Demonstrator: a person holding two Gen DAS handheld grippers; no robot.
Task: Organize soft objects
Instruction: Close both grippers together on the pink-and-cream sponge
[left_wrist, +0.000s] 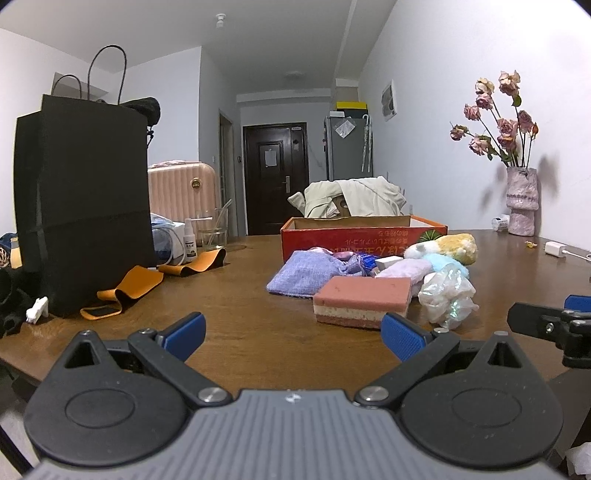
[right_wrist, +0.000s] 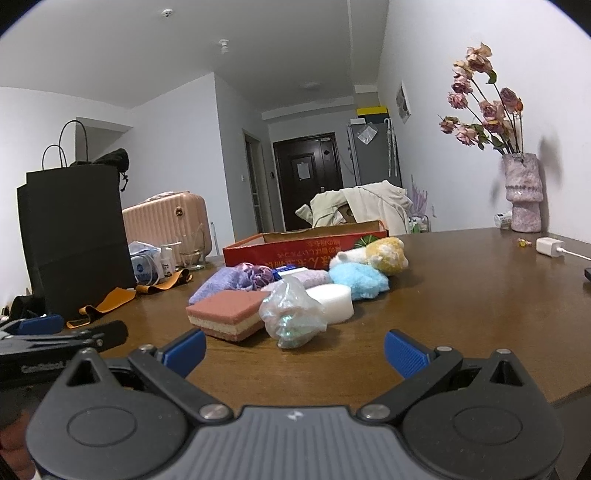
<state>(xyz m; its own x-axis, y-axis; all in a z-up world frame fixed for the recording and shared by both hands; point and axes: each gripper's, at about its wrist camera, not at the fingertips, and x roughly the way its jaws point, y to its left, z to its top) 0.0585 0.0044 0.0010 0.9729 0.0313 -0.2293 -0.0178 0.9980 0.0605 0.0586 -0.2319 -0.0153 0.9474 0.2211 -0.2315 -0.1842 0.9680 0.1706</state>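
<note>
Lying before one red box (right_wrist: 306, 245) are one pink sponge (right_wrist: 227, 314), one white foam block (right_wrist: 332, 301) and one crinkled bag (right_wrist: 291, 314). Left gripper (left_wrist: 293, 338) and right gripper (right_wrist: 295, 349) both gape wide, empty, above bare table (right_wrist: 461, 306) near its front edge.

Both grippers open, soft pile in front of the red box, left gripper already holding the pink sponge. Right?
Not quite. The left gripper holds nothing: the left wrist view shows the pink sponge lying on the table beyond its fingers. Right gripper open, pile before the red box.
</note>
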